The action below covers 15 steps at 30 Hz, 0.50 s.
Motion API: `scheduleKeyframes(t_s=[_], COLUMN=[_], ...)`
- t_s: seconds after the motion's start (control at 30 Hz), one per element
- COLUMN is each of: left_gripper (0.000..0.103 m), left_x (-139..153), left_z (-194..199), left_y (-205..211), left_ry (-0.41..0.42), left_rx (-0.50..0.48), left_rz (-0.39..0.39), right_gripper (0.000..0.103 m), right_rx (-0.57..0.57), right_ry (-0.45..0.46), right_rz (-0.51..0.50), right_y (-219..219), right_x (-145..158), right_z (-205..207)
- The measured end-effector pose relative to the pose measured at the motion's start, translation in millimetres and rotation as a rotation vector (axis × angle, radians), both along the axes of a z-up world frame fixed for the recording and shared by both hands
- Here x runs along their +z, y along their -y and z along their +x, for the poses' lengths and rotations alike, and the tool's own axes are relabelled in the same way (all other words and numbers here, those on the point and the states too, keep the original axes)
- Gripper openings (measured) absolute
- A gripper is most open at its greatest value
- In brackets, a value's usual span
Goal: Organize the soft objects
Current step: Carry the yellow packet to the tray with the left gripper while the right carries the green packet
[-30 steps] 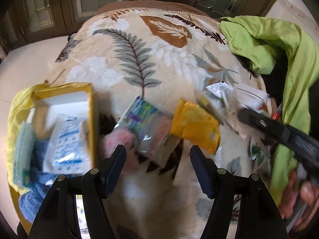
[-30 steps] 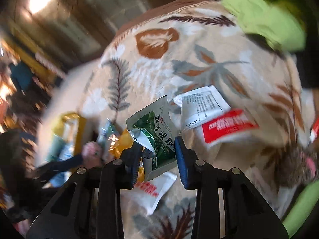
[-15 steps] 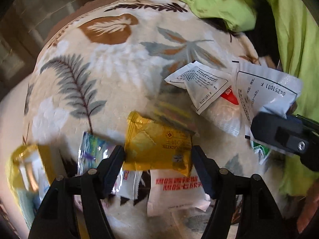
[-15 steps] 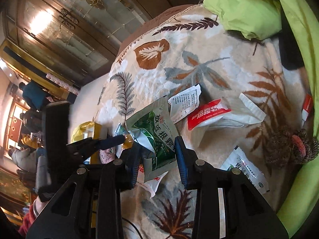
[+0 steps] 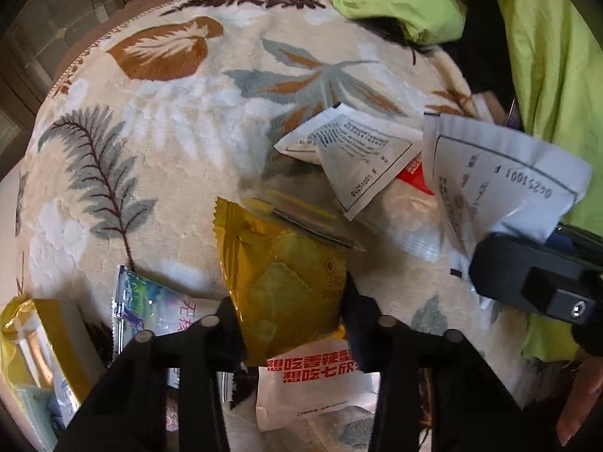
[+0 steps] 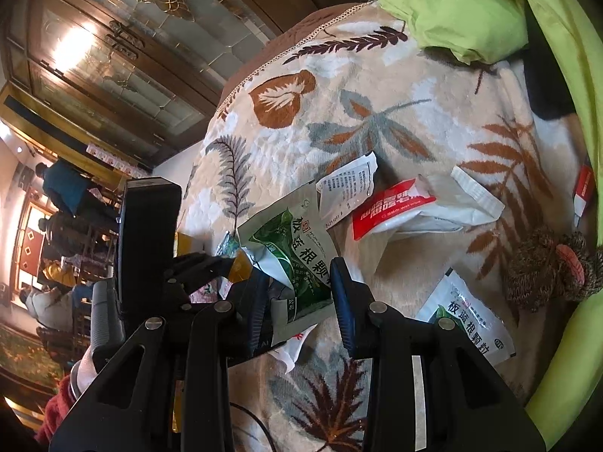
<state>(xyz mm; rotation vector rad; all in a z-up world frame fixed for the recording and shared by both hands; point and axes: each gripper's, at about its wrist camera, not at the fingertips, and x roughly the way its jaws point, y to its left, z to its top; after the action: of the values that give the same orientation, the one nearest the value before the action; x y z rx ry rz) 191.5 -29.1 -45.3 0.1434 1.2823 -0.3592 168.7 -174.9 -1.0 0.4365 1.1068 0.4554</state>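
My left gripper (image 5: 290,309) is shut on a yellow foil packet (image 5: 286,282) that lies over a white wipe packet with red print (image 5: 312,388). My right gripper (image 6: 297,293) is shut on a green and white sachet (image 6: 294,256) and holds it above the leaf-patterned blanket (image 6: 339,94). In the left wrist view that sachet shows its white back (image 5: 501,184) at the right, with the right gripper's body (image 5: 535,286) below it. The left gripper's body (image 6: 147,233) shows at the left of the right wrist view.
A yellow box (image 5: 45,342) with packets inside stands at the lower left. A colourful packet (image 5: 150,309) lies beside it. White sachets (image 5: 350,154), a red-and-white wipe packet (image 6: 399,211), a second green sachet (image 6: 467,324) and a knitted toy (image 6: 550,267) lie on the blanket. Green fabric (image 6: 471,11) is bunched at the right.
My left gripper has swung right from the yellow box to the yellow packet and closed on it. My right gripper has kept hold of the green sachet.
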Motion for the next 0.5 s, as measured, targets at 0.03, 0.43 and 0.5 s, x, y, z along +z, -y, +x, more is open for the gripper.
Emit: scheduleKeyframes(t_s=[0.03, 0.43, 0.5], left_gripper=[0.035, 0.033, 0.033], left_x=[2.0, 50.8, 59.3], left_z=[-1.3, -41.7, -51.9], left_y=[-1.6, -54.8, -73.9], left_ry=[0.004, 0.067, 0.071], left_rx=[0.003, 0.086, 0.113], left_rz=[-0.007, -0.111, -0.130], right_gripper=[0.033, 0.033, 0.033], right_rx=[0.001, 0.075, 0.104], right_ry=[0.002, 0.028, 0.031], right_rz=[-0.001, 0.014, 0.016], right_y=[-0.1, -32.0, -45.2], right_x=[1.0, 19.2, 22.4], right_z=[-1.0, -17.3, -21.6])
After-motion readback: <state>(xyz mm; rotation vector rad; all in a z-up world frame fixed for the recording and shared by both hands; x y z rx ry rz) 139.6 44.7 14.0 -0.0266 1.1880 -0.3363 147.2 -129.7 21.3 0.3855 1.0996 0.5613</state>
